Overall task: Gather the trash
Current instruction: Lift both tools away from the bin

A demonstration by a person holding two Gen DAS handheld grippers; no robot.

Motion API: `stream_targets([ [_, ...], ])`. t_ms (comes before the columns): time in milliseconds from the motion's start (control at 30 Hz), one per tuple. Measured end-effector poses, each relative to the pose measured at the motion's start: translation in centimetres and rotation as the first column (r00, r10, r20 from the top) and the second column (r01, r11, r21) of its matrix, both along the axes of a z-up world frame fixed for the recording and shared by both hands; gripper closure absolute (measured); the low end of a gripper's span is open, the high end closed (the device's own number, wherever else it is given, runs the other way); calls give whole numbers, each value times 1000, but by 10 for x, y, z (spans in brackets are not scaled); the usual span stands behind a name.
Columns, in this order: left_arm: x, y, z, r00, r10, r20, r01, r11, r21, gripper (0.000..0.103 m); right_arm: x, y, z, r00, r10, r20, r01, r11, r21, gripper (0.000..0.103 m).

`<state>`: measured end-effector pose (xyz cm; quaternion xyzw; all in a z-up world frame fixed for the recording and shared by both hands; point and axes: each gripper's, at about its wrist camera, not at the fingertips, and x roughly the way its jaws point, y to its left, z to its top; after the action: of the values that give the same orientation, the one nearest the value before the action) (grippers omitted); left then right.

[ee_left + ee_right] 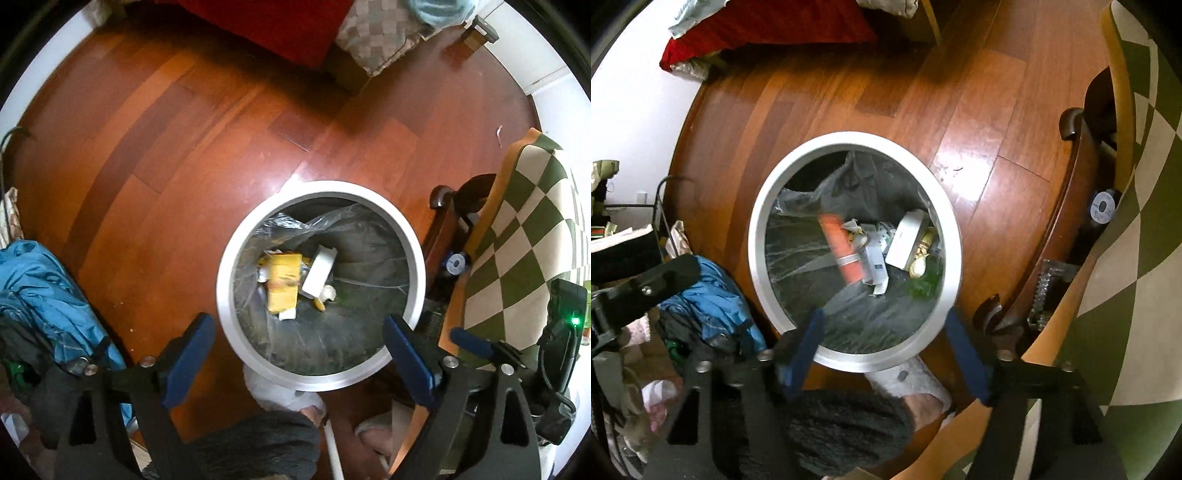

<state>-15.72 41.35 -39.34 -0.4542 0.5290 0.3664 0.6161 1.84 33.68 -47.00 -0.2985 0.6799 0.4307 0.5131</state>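
A round trash bin with a white rim (225, 295) and a clear liner stands on the wooden floor; it also shows in the right wrist view (757, 236). Inside lie a yellow carton (282, 282), a white box (318, 271), and in the right wrist view a blurred orange carton (842, 251) and a white box (905, 240). My left gripper (299, 343) is open and empty above the bin's near edge. My right gripper (884, 338) is open and empty above the bin's near rim.
A table with a green-and-white checked cloth (524, 236) stands right of the bin. A blue garment (44, 280) lies on the left. A red cloth (280, 26) and cushion are at the far side. The person's slippered foot (912, 376) is below the bin.
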Motion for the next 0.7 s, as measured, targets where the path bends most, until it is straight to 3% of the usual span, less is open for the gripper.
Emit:
stream_targets([
  [33,-1,-2,2,1000,0,-8,0,1000,18,10,-1,-2,0,1000,5,8,-5,1000,-3,12],
  [100,-3,-9,8,999,-1,-34,4,997,77,10,-4,-4,3,999,22,47,-21,1000,-10,2],
  [300,-6,-27,17,994,-12,-105,30,985,170,10,-12,-11,17,989,48,137,-47,999,-10,2],
  [700,-16,-52,54,994,-2,-106,29,968,251,10,-16,-25,59,980,43,192,-52,998,41,2],
])
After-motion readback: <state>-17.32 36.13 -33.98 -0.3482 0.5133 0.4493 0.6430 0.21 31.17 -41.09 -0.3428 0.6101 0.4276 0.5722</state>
